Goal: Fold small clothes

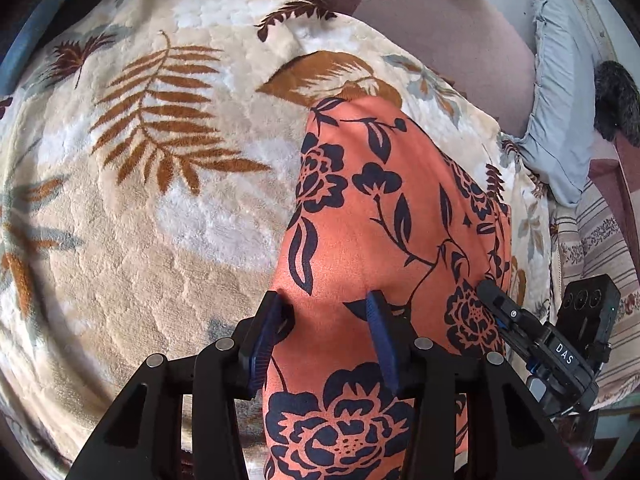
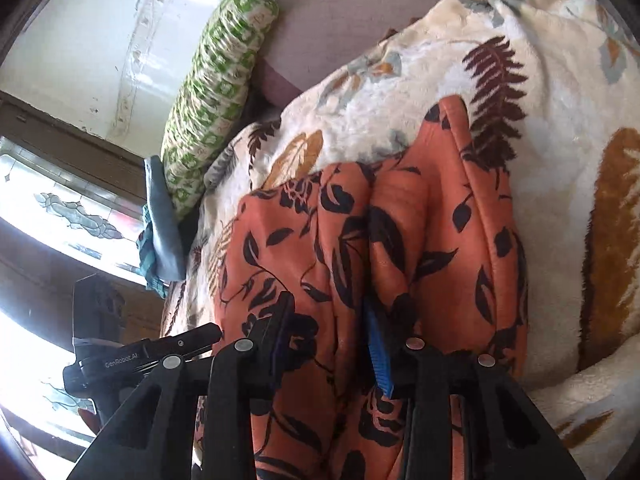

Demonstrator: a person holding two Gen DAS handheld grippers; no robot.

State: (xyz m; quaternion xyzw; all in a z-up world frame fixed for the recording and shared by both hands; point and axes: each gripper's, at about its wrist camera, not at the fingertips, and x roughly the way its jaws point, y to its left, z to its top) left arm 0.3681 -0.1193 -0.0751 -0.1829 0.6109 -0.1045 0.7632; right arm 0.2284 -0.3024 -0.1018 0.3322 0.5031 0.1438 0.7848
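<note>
An orange garment with a dark navy flower print (image 1: 376, 216) lies folded into a long strip on a cream blanket with leaf prints (image 1: 140, 200). My left gripper (image 1: 326, 300) is open, its blue-padded fingers (image 1: 376, 320) resting on the near part of the garment. The right gripper shows at the right edge of the left wrist view (image 1: 496, 300). In the right wrist view the same garment (image 2: 420, 220) is bunched in lengthwise folds. My right gripper (image 2: 328, 308) has its fingers apart with folds of the garment between and over them; I cannot tell whether it grips.
A green-and-white patterned pillow (image 2: 216, 80) and a blue cloth (image 2: 164, 224) lie at the blanket's far edge by a white wall. A pale blue pillow (image 1: 560, 92) and a dark furry object (image 1: 616, 96) sit to the right. A striped cloth (image 1: 600, 248) lies beside the blanket.
</note>
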